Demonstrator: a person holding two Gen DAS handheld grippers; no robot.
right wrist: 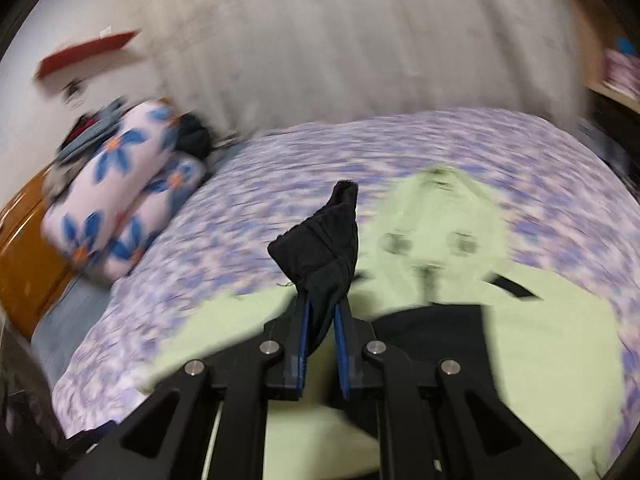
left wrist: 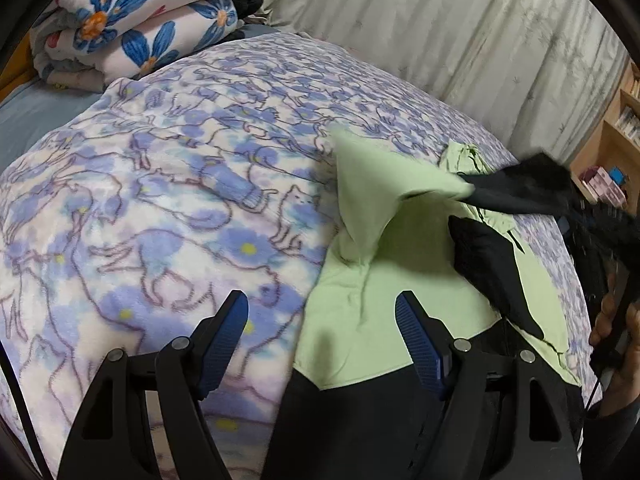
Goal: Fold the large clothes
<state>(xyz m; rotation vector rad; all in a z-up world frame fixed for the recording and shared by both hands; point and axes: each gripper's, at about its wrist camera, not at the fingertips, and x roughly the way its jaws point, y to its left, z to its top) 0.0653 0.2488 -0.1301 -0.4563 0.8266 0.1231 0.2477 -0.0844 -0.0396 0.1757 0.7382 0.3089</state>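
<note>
Green-and-black garment (left wrist: 400, 288) lies on the purple floral bed cover (left wrist: 160, 200); right claw (right wrist: 322, 312) is clamped on its black cuff (right wrist: 320, 240), left claw (left wrist: 322, 312) spread apart, empty.

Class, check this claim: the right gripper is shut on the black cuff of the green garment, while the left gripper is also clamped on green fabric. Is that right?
Not quite. The right gripper is indeed shut on the black cuff of the light green garment, but the left gripper stands open, holding nothing, as the left wrist view shows.
</note>
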